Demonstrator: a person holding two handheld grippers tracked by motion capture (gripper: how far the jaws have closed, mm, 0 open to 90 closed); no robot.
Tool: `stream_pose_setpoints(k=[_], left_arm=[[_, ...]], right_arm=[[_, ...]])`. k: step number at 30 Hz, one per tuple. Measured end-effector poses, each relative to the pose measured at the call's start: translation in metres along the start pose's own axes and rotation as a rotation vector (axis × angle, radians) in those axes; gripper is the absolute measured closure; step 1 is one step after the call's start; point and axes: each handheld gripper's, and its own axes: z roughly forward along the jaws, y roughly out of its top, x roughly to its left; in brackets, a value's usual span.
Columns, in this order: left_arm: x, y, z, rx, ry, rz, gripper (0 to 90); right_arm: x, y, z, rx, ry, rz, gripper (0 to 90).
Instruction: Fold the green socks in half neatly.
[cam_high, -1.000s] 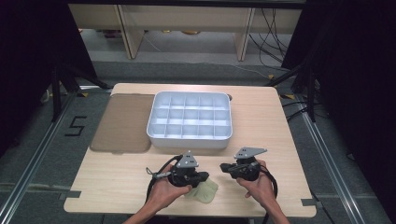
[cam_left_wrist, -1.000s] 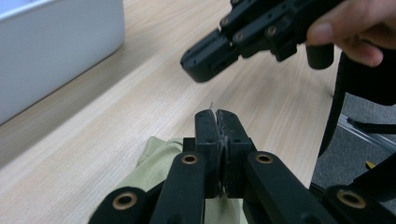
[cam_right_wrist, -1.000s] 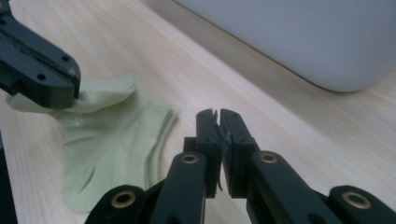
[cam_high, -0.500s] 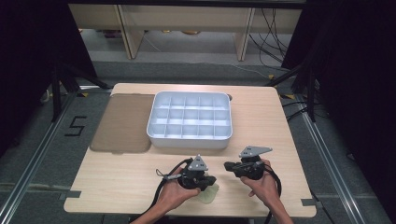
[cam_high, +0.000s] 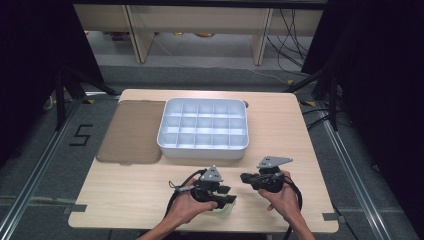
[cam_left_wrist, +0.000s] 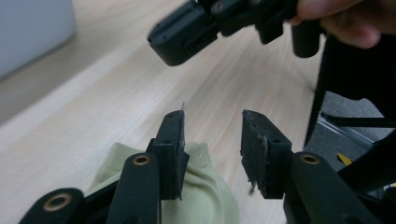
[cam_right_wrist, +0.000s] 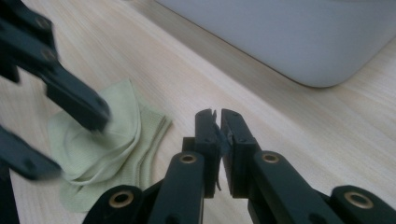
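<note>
Left gripper (cam_left_wrist: 212, 140) — jaws just spreading — hovers over one green cloth (cam_right_wrist: 100, 154); right gripper (cam_right_wrist: 218, 135) pressed together, one tray (cam_high: 202, 131) beyond.

Soft ribbed cloth (cam_right_wrist: 100, 154), matt wood table (cam_high: 125, 200), smooth plastic tray (cam_high: 202, 150)

Lab recording station
A wooden bench (cam_high: 125, 200) inside dark metal framing (cam_high: 70, 85), floor marked "5" (cam_high: 81, 135) at 9 o'clock, cables (cam_high: 290, 30) at 1 o'clock.
</note>
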Motion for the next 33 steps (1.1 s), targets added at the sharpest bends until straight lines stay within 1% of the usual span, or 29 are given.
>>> stream_pose_setpoints(k=[1, 2, 3, 4, 5, 6, 7, 8, 9, 10, 11, 12, 13, 14, 16, 17, 18, 20, 21, 22, 23, 24, 25, 26, 29, 30, 31, 32, 33], left_arm=[[0.002, 0.001, -0.010, -0.007, 0.015, 0.020, 60.3], [0.002, 0.001, -0.010, -0.007, 0.015, 0.020, 61.0], [0.006, 0.000, -0.026, -0.018, 0.027, 0.026, 61.8], [0.008, -0.002, -0.034, -0.026, 0.041, 0.021, 63.5], [0.012, -0.004, -0.041, -0.032, 0.046, 0.022, 65.9], [0.015, -0.008, -0.047, -0.034, 0.060, 0.007, 68.0], [0.015, -0.008, -0.047, -0.034, 0.060, 0.007, 70.1], [0.019, -0.012, -0.052, -0.027, 0.075, 0.013, 73.1], [0.026, -0.022, -0.057, -0.012, 0.093, 0.005, 75.2], [0.030, -0.027, -0.058, 0.001, 0.096, 0.013, 76.7], [0.032, -0.032, -0.057, 0.012, 0.101, 0.005, 78.3], [0.033, -0.037, -0.055, 0.025, 0.103, -0.006, 79.6], [0.033, -0.037, -0.055, 0.025, 0.103, -0.006, 80.4], [0.036, -0.044, -0.049, 0.041, 0.097, 0.003, 81.3], [0.036, -0.046, -0.046, 0.052, 0.095, 0.001, 81.7], [0.035, -0.048, -0.042, 0.055, 0.084, -0.007, 82.8], [0.033, -0.050, -0.038, 0.073, 0.082, 0.017, 83.1], [0.031, -0.053, -0.033, 0.101, 0.081, 0.043, 84.3], [0.030, -0.055, -0.031, 0.119, 0.079, 0.060, 84.8], [0.029, -0.057, -0.030, 0.124, 0.072, 0.052, 85.0], [0.027, -0.059, -0.028, 0.123, 0.069, 0.042, 85.3], [0.025, -0.060, -0.029, 0.125, 0.075, 0.043, 85.9], [0.024, -0.061, -0.029, 0.130, 0.078, 0.059, 86.2], [0.024, -0.061, -0.029, 0.130, 0.078, 0.059, 86.4], [0.015, -0.063, -0.030, 0.134, 0.103, 0.052, 86.6], [0.015, -0.063, -0.032, 0.152, 0.116, 0.083, 86.6], [0.015, -0.063, -0.032, 0.152, 0.116, 0.083, 86.6], [0.012, -0.064, -0.031, 0.138, 0.119, 0.056, 86.6], [0.013, -0.063, -0.032, 0.157, 0.122, 0.091, 86.7]], right_arm=[[0.000, 0.001, -0.002, -0.001, -0.005, 0.004, 86.1], [0.001, 0.000, -0.004, -0.010, -0.008, -0.001, 86.1], [0.003, 0.000, -0.005, -0.012, -0.001, 0.019, 86.1], [0.003, 0.000, -0.005, -0.018, 0.001, -0.003, 86.1], [0.003, 0.000, -0.006, -0.011, 0.003, -0.006, 86.1], [0.005, 0.000, -0.006, -0.011, 0.009, 0.005, 86.1], [0.006, 0.000, -0.007, -0.015, 0.010, -0.007, 86.1], [0.007, 0.000, -0.006, -0.016, 0.012, -0.024, 86.1], [0.010, 0.000, -0.005, -0.023, 0.021, -0.031, 86.1], [0.012, 0.000, -0.005, -0.016, 0.029, -0.038, 86.1], [0.016, 0.001, -0.005, -0.006, 0.039, -0.025, 86.1], [0.018, 0.001, -0.003, -0.017, 0.043, -0.050, 86.1], [0.018, 0.001, -0.003, -0.017, 0.043, -0.050, 86.1], [0.025, 0.003, -0.001, -0.013, 0.064, -0.069, 86.1], [0.028, 0.003, 0.000, -0.009, 0.078, -0.072, 86.2], [0.035, 0.004, 0.002, -0.001, 0.087, -0.087, 86.3], [0.037, 0.004, 0.003, -0.001, 0.094, -0.084, 86.3], [0.043, 0.003, 0.007, 0.007, 0.106, -0.098, 86.6], [0.047, 0.003, 0.008, 0.020, 0.116, -0.083, 86.7], [0.048, 0.003, 0.009, 0.027, 0.120, -0.108, 86.8], [0.050, 0.003, 0.011, 0.031, 0.129, -0.116, 87.0], [0.054, 0.002, 0.014, 0.036, 0.140, -0.111, 87.0], [0.056, 0.001, 0.016, 0.050, 0.150, -0.122, 87.1], [0.056, 0.001, 0.016, 0.050, 0.150, -0.122, 87.1], [0.064, 0.000, 0.023, 0.081, 0.162, -0.143, 87.4], [0.065, -0.001, 0.025, 0.087, 0.159, -0.154, 87.6], [0.065, -0.001, 0.025, 0.087, 0.159, -0.154, 87.6], [0.065, -0.002, 0.028, 0.096, 0.164, -0.162, 87.6], [0.064, -0.005, 0.031, 0.118, 0.143, -0.167, 88.0]])
